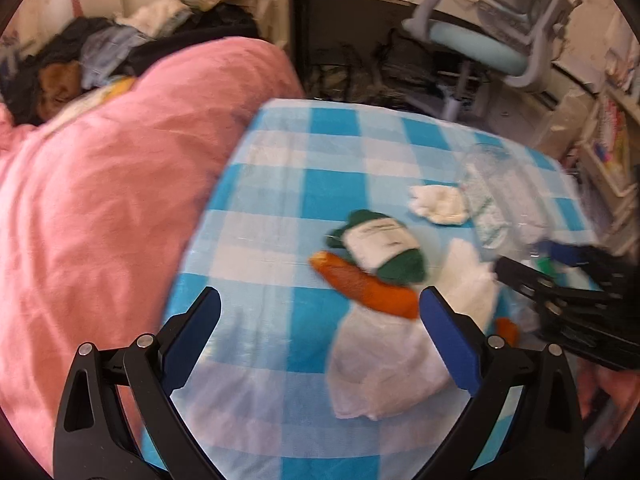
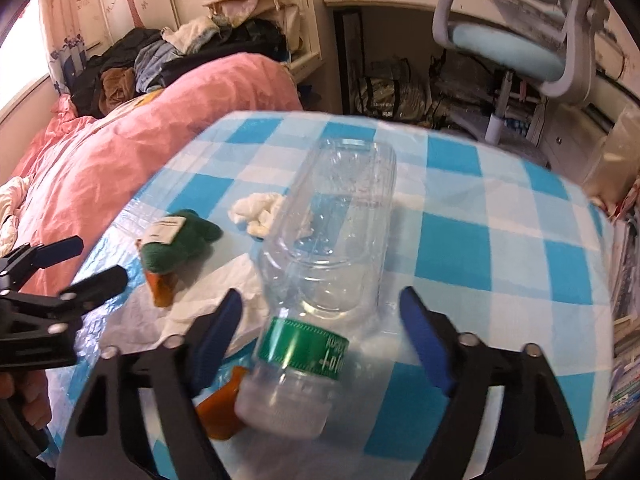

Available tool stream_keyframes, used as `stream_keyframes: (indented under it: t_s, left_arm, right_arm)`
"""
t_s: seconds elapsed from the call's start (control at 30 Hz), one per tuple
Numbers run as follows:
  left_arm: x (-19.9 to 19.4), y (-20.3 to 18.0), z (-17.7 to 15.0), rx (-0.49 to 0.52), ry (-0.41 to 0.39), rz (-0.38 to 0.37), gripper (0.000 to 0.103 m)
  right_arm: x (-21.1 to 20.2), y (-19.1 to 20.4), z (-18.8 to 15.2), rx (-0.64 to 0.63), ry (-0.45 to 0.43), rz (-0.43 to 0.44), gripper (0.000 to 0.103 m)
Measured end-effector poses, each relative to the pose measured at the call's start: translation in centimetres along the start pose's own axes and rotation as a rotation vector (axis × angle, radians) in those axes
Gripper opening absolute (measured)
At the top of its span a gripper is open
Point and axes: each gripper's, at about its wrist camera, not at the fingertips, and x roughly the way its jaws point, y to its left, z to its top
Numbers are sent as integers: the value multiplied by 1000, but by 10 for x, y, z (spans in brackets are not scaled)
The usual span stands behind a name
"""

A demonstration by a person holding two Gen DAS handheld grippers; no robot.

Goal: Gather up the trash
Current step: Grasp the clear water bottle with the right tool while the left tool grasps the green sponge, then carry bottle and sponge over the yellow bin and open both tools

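**On the checkered bed: bottle sits between the right claw's fingers, not pinched**

On the blue-and-white checkered sheet point(image 2: 460, 248) there's a little heap of rubbish, and the clear plastic bottle point(image 2: 332, 240) is the thing to go by here. It lies on its side, white cap toward the right gripper point(image 2: 320, 308), base pointing off at the desk chair point(image 2: 516, 40). It has a green label band near the neck and looks empty, or close to it.

The right gripper's blue pads sit either side of the bottle's neck end with a visible gap on both sides, so the bottle is between the fingers but not squeezed. Unclenched, basically.

Just left of the bottle, toward its far end, is a crumpled white tissue point(image 2: 260, 212). Further left of that sits a small green pouch thing with a white label point(image 2: 176, 244), resting partly on an orange wrapper point(image 2: 162, 288). Under the bottle's near half and spreading left is a flat sheet of white paper point(image 2: 208, 300). Another orange scrap point(image 2: 224, 408) pokes out right beside the cap.

The left gripper point(image 1: 320, 304) hangs well left of the bottle, over the paper's edge, fingers spread wide with nothing in them. Left of everything, a pink duvet point(image 1: 100, 200) is bunched up against the checkered sheet, with clothes point(image 2: 160, 60) piled behind it.
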Motion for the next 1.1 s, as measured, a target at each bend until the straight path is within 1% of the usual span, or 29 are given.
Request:
stream_keyframes:
  t_s: [0.03, 0.1, 0.13, 0.2, 0.27, 0.33, 0.43, 0.6, 0.63, 0.67, 0.73, 0.77, 0.8, 0.83, 0.87, 0.93, 1.0, 1.03, 1.1]
  left_arm:
    - [2, -1, -1, 2, 11, -25, 96]
    - [5, -2, -2, -2, 18, -29, 96]
    - [7, 0, -1, -15, 18, -29, 96]
    - [12, 6, 0, -65, 20, -58, 96]
    - [14, 6, 1, -82, -3, -60, 96]
    - [15, -4, 6, -35, -55, -38, 96]
    - [18, -19, 11, 37, -105, -21, 96]
    - [35, -40, 16, 151, -101, 19, 96]
    - [40, -43, 19, 165, -98, 10, 93]
    - [44, -44, 21, 167, -82, -13, 87]
    - [52, -41, 27, 147, -47, -88, 52]
    - [53, -39, 26, 133, -41, -108, 51]
    - [51, -36, 26, 120, -48, -135, 41]
    - [46, -31, 25, 101, -74, -155, 40]
    - [42, -28, 24, 82, -94, -159, 39]
    - [32, -20, 18, 35, -109, -185, 36]
    - [11, -14, 9, -11, -155, -227, 35]
    - [1, -14, 6, -16, -175, -240, 35]
    - [-33, -18, -3, -3, -239, -266, 35]
  right_arm:
    - [-2, -4, -1, 5, -4, 14, 60]
    - [-4, -8, -2, 6, -4, 26, 59]
    - [-8, -15, -3, 27, -5, 55, 59]
    - [-12, -26, -6, 81, -5, 118, 59]
    - [-18, -33, -8, 109, -9, 158, 59]
    - [-27, -40, -12, 142, -15, 208, 59]
    - [-33, -49, -17, 187, -12, 260, 59]
    - [-34, -59, -24, 257, 10, 333, 59]
    - [-33, -58, -23, 260, 13, 337, 59]
    - [-33, -57, -24, 262, 17, 344, 59]
    - [-34, -56, -24, 264, 20, 360, 59]
    - [-34, -56, -24, 266, 22, 373, 59]
    - [-34, -55, -25, 271, 26, 385, 59]
    - [-34, -57, -27, 281, 28, 399, 59]
    - [-35, -59, -28, 290, 25, 411, 59]
    - [-40, -62, -36, 323, 16, 443, 59]
    - [-52, -64, -46, 344, -14, 479, 59]
    - [-61, -63, -50, 347, -32, 493, 59]
    - [-80, -59, -57, 337, -59, 513, 59]
